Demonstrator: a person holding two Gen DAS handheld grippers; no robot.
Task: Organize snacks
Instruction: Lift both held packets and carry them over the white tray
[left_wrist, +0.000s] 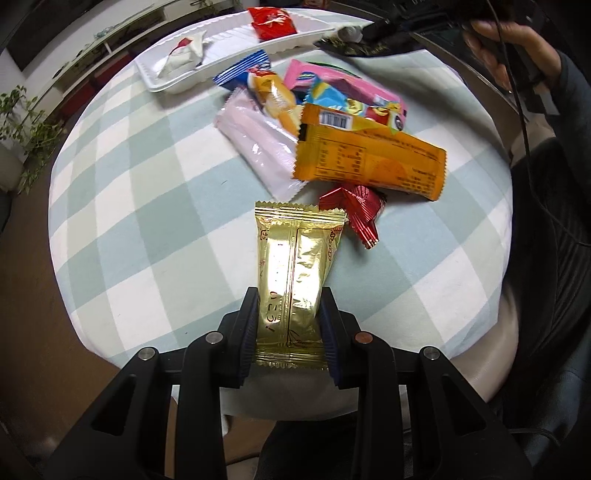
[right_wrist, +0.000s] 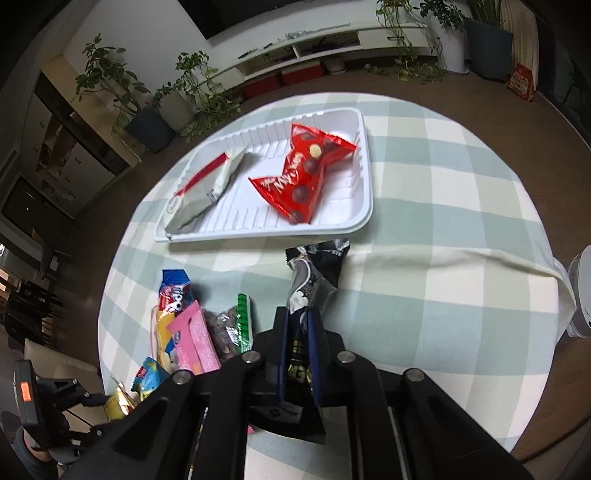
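My left gripper (left_wrist: 289, 295) is shut on a gold foil snack packet (left_wrist: 295, 273), held above the near part of the checked table. My right gripper (right_wrist: 298, 314) is shut on a black snack packet (right_wrist: 314, 273), held just in front of the white tray (right_wrist: 365, 206). The tray holds a red chocolate-ball bag (right_wrist: 301, 177) and a white-and-red packet (right_wrist: 205, 188). In the left wrist view the tray (left_wrist: 162, 83) lies at the far side with the same red bag (left_wrist: 273, 22) and white packet (left_wrist: 183, 55). The black packet (left_wrist: 351, 46) shows there too.
A pile of snacks lies mid-table: an orange bar (left_wrist: 369, 155), a pale pink packet (left_wrist: 258, 144), a pink box (left_wrist: 343, 86), a blue packet (left_wrist: 242, 70), a red foil candy (left_wrist: 354, 210). In the right wrist view a green-edged nut packet (right_wrist: 232, 328) lies left of my fingers. Plants stand beyond the table.
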